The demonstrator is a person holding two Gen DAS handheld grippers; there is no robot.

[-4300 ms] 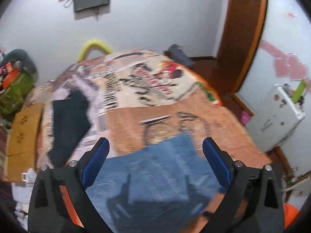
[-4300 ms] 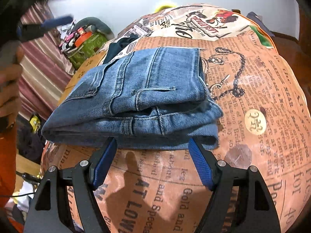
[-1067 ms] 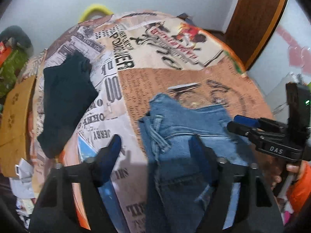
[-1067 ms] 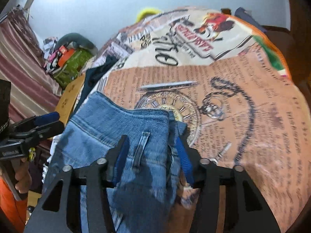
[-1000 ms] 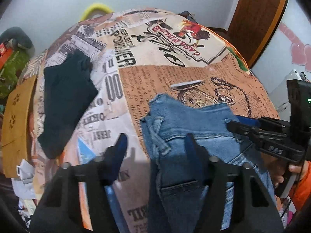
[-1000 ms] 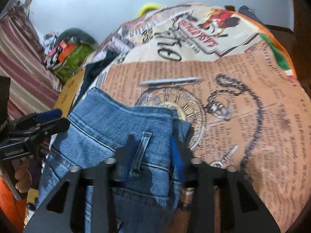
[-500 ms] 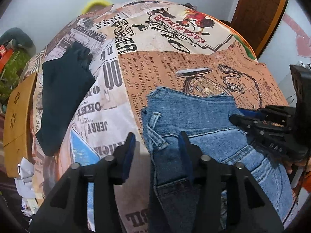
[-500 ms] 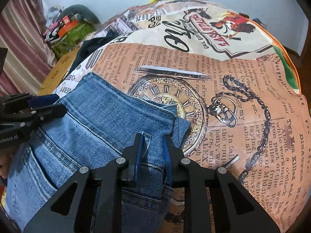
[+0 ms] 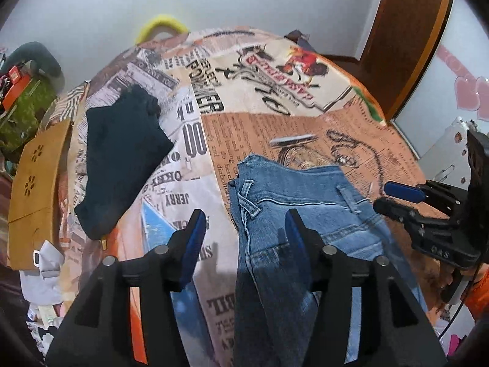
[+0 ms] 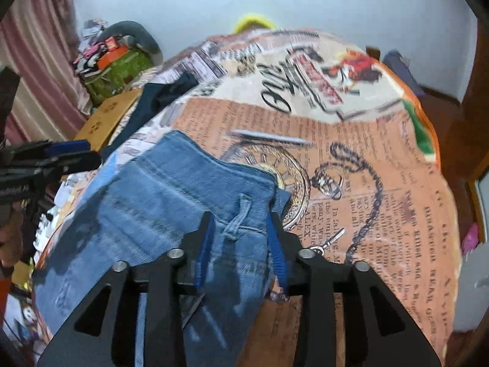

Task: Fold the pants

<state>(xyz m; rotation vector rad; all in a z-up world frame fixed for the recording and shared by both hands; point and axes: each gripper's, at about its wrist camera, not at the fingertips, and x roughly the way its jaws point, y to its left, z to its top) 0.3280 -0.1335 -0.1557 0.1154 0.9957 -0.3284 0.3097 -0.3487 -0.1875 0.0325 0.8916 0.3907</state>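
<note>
Left wrist view, left to right: tan wooden panel with flower cut-outs [image 9: 33, 189] at 9 o'clock, along the bed edge; dark navy folded garment [image 9: 122, 156] at 10 o'clock on the newspaper-print bedspread [image 9: 275, 70]; bare spread runs from 11 to 1 o'clock, ample room there; left gripper [image 9: 244, 229] jaws opening, moderately wide, the left edge of the blue denim pants [image 9: 299, 202] between them, pads not pressing; right gripper [image 9: 394, 197] enters at 3 o'clock, its hand cut off. Right wrist view: right gripper [image 10: 241, 238] jaws opening, fairly narrow, waistband and belt loop between the pads, contact unclear through blur; pants' lower part hidden beneath the fingers [image 10: 204, 244]; open spread from 1 to 4 o'clock.
</note>
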